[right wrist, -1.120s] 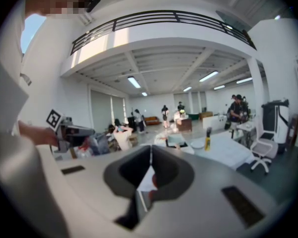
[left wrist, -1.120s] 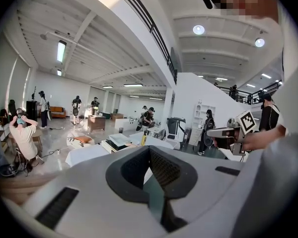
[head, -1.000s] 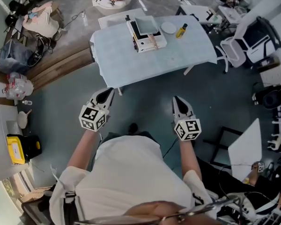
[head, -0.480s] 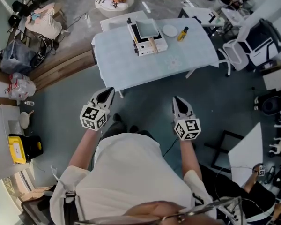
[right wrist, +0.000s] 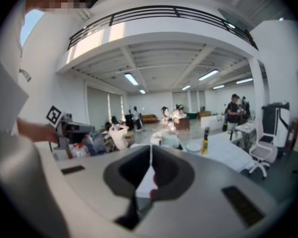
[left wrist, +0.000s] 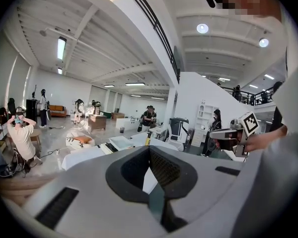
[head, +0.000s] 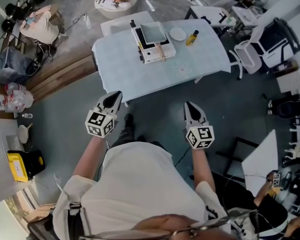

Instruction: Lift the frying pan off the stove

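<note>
On the pale blue table [head: 120,69] ahead, a white stove [head: 152,48] carries a square grey frying pan [head: 154,32] with a dark handle pointing to the far left. Both grippers are held in front of the person's body, well short of the table. The left gripper [head: 116,95] is shut and empty, its jaws [left wrist: 149,148] pointing toward the table. The right gripper [head: 189,105] is also shut and empty, with the tips [right wrist: 150,148] meeting on nothing.
A white plate [head: 178,33] and a yellow bottle [head: 192,37] stand right of the stove. White office chairs [head: 262,44] are at the right, bags and clutter [head: 20,44] at the left, a yellow case [head: 19,165] at the lower left. Several people stand further back in the room.
The person has stepped forward, one foot now further ahead. The table has slid slightly left in the head view. Both grippers keep the same shut pose before the body.
</note>
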Demonstrator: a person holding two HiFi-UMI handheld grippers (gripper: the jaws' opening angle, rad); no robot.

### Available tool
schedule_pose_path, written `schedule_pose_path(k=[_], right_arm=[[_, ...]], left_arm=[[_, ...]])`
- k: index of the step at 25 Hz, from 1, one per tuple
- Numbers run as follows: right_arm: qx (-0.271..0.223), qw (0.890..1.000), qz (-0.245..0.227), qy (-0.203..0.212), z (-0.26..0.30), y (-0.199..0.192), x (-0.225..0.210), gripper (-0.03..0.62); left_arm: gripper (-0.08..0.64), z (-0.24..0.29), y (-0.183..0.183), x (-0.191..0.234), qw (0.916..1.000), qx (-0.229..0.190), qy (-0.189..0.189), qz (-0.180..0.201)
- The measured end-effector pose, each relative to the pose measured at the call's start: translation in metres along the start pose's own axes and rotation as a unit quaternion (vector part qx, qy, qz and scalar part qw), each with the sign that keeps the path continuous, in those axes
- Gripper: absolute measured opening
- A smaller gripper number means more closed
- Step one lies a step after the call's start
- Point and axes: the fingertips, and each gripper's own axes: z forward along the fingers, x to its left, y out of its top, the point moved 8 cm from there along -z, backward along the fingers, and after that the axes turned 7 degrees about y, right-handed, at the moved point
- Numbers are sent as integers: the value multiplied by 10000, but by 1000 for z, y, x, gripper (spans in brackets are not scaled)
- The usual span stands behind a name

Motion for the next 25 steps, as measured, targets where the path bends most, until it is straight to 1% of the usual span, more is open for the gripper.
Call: schedule_pose_path(k=[10,14,19,25], right_arm=[[154,9998,63,-124,59,12,-13,31],[202,9994,140,-244,78,14,-19,31],[232,9990,138,-365,107,27,-19,31],[301,9979,167,-549,139,38,-22,31]], left_arm=[[31,57,12,47,9997,145,-218,3],[31,81,16,68,9993,207,-317,-45],[31,111,28,96,9984,256,-506,-59],[31,150,35,131,9970,384,-670,-111]])
